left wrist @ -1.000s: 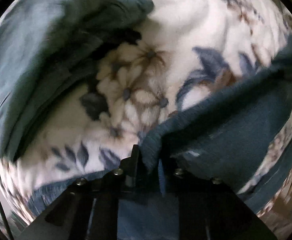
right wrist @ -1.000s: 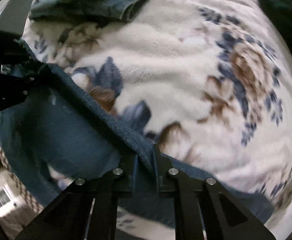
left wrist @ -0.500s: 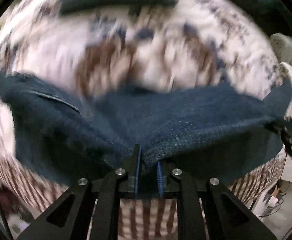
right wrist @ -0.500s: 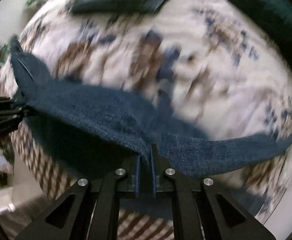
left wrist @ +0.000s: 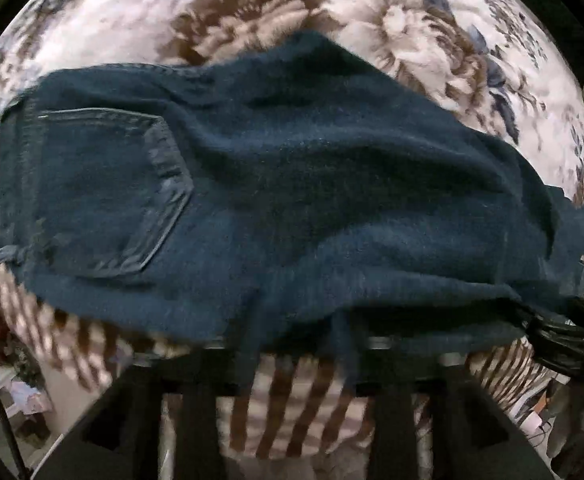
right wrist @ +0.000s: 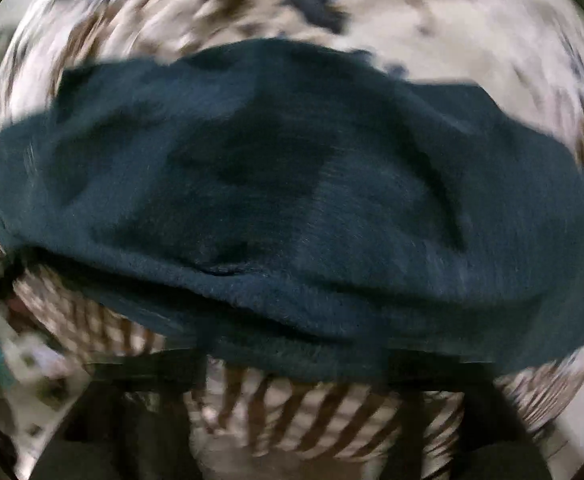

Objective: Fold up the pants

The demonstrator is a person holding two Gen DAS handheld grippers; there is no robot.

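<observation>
Pants (left wrist: 292, 200) lie spread across the near edge of a bed, on a floral blanket (left wrist: 432, 40), back pocket (left wrist: 104, 192) up at the left; the near hem overhangs the striped bed side.

Left hand-held gripper (left wrist: 292, 364): jaws blurred and covered by denim, cannot tell if clamped. Right hand-held gripper (right wrist: 296, 364): same, blurred, cannot tell.

Judgement: laying-out step, before 1st fold. Next move calls for flattening wrinkles, then a fresh grasp at one end.
</observation>
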